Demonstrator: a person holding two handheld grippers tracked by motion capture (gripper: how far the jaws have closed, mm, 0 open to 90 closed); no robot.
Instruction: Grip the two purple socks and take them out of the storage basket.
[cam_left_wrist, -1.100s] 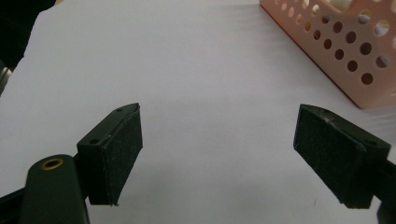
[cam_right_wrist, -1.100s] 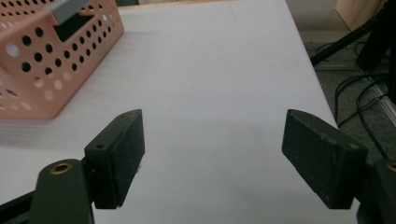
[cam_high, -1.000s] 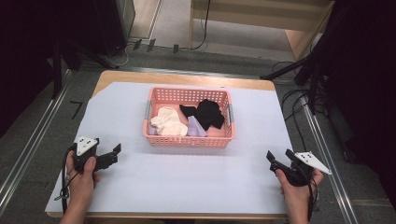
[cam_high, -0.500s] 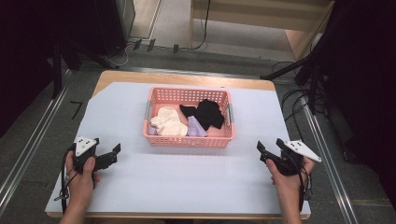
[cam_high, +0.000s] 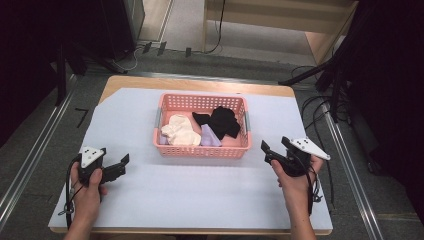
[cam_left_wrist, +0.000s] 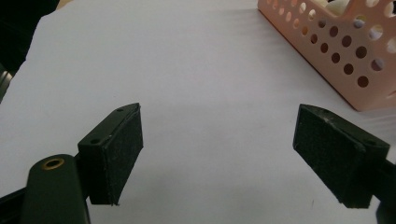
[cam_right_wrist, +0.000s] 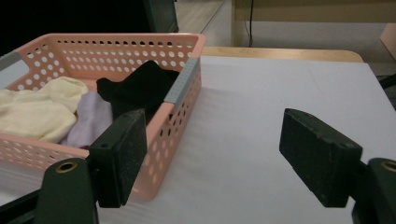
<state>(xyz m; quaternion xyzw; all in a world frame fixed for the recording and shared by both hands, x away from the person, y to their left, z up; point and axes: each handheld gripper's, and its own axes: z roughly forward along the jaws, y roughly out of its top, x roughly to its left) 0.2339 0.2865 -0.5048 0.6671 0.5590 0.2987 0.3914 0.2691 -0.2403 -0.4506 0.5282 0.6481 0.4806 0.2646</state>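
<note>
On the white-covered surface, I am looking at work that is, by my reading, hardly begun. I am keeping the pink basket at the middle of the sheet, and all the clothing is lying inside it: a cream piece at its left, a lilac piece in the middle, and a black piece toward the right. Nothing is lying out on the sheet around it.

I am holding the left hand-held gripper low at the near left, well apart from the basket, its jaws spread wide with only bare sheet between them. I am carrying the right hand-held gripper just beside the basket's near right corner, jaws likewise spread and gripping nothing. Through the right gripper view I am facing the black piece over the basket's wall, so I am judging that to be the first item I am going for. Every garment is waiting to be picked; no grasp is made yet.
</note>
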